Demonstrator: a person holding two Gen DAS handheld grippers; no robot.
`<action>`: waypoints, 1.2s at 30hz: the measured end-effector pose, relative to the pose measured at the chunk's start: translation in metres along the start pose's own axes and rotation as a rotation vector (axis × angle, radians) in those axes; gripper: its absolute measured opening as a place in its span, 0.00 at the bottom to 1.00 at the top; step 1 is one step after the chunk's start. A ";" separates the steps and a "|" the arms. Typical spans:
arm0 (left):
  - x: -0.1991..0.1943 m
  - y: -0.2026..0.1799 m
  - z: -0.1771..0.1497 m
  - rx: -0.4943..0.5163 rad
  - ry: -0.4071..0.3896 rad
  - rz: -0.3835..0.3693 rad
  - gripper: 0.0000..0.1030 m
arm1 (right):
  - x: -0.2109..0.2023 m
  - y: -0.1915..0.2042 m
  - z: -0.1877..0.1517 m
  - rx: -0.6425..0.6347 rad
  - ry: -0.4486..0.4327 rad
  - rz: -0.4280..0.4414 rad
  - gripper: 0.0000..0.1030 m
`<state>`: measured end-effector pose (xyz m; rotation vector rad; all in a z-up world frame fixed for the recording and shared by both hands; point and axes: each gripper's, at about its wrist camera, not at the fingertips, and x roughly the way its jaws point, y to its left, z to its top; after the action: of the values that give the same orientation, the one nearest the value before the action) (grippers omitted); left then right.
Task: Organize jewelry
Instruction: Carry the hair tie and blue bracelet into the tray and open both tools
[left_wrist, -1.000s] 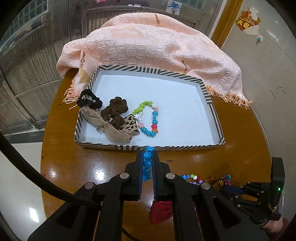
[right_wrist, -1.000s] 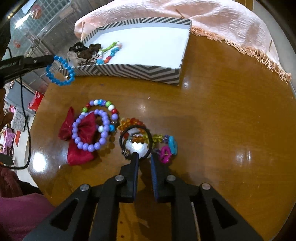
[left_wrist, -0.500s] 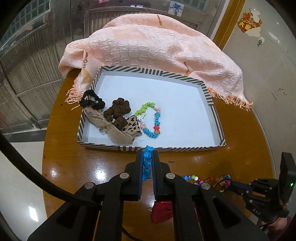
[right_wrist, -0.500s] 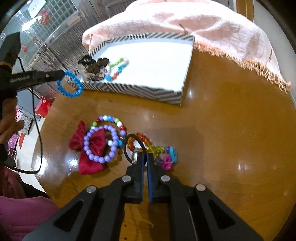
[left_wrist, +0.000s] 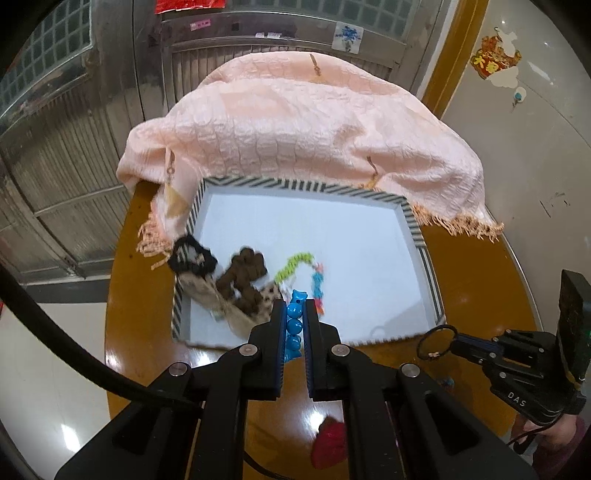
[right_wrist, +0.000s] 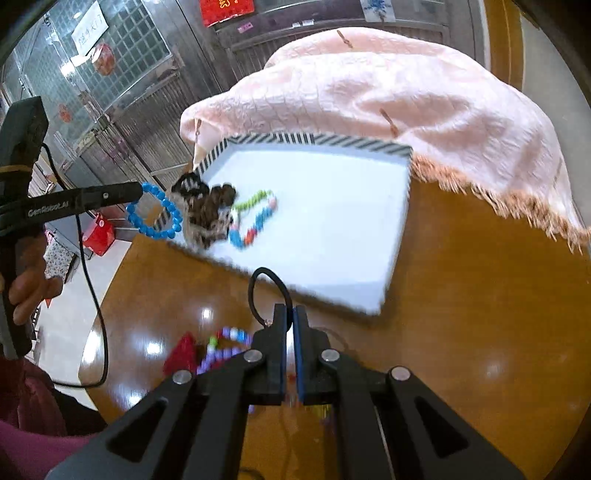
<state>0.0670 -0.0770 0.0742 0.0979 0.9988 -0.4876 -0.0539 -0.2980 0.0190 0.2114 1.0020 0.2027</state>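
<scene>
My left gripper (left_wrist: 295, 304) is shut on a blue bead bracelet (left_wrist: 294, 325), held in the air over the near edge of the striped tray (left_wrist: 415, 225). From the right wrist view that bracelet (right_wrist: 162, 233) hangs from the left gripper (right_wrist: 138, 192) beside the tray's left corner. My right gripper (right_wrist: 290, 312) is shut on a thin black hair tie (right_wrist: 264, 270), lifted off the table just before the tray (right_wrist: 317, 139). In the tray lie a black scrunchie (left_wrist: 190, 254), a brown scrunchie (left_wrist: 243, 275) and a colourful bead bracelet (left_wrist: 303, 264).
A peach cloth (left_wrist: 303, 122) covers the far side of the round wooden table (right_wrist: 480, 314) and overlaps the tray's back. A red bow (right_wrist: 181, 354) and a purple bead bracelet (right_wrist: 218, 356) lie on the table under the right gripper. A person's hand (right_wrist: 26, 291) holds the left gripper.
The right gripper closed on the black hair tie and lifted it off the table toward the tray. The left gripper rose toward the tray with the blue bracelet.
</scene>
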 end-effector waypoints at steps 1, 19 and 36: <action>0.002 0.001 0.003 0.000 0.000 0.001 0.00 | 0.005 -0.001 0.008 0.000 0.000 0.006 0.03; 0.114 0.045 0.090 -0.138 0.105 0.008 0.00 | 0.135 -0.004 0.131 0.066 0.083 0.080 0.03; 0.138 0.095 0.067 -0.249 0.148 0.136 0.16 | 0.197 -0.007 0.160 0.119 0.112 0.056 0.13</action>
<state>0.2225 -0.0603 -0.0160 -0.0213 1.1814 -0.2311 0.1851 -0.2655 -0.0586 0.3398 1.1209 0.2077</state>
